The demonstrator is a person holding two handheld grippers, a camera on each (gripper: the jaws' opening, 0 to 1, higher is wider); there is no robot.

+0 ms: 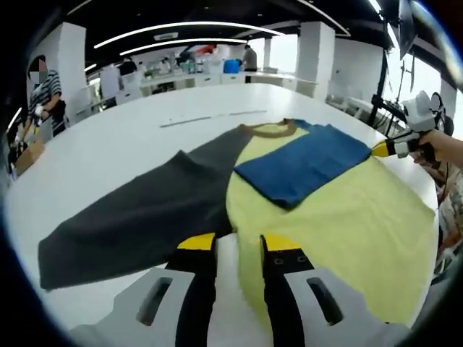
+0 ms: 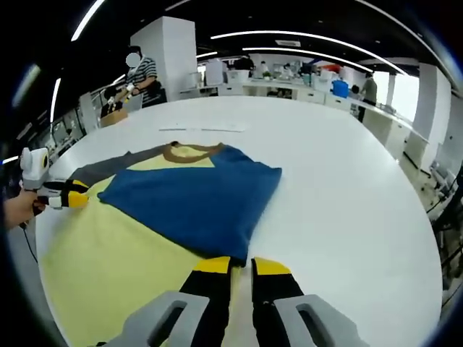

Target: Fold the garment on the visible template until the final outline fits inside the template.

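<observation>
A shirt lies flat on the white table. Its yellow body faces up, its dark grey sleeve stretches out to the left, and its blue sleeve is folded across the chest. My left gripper is open and low over the table, at the seam between the grey sleeve and the yellow body, holding nothing. My right gripper stands slightly open at the near corner of the blue sleeve, with nothing between its jaws. From the left gripper view, the right gripper sits at the blue sleeve's far edge. The left gripper shows by the grey sleeve.
A thin pale strip lies on the table beyond the collar. A person in a striped top stands at the far left by another bench. Desks and pillars line the back of the room. A hand holds the left gripper.
</observation>
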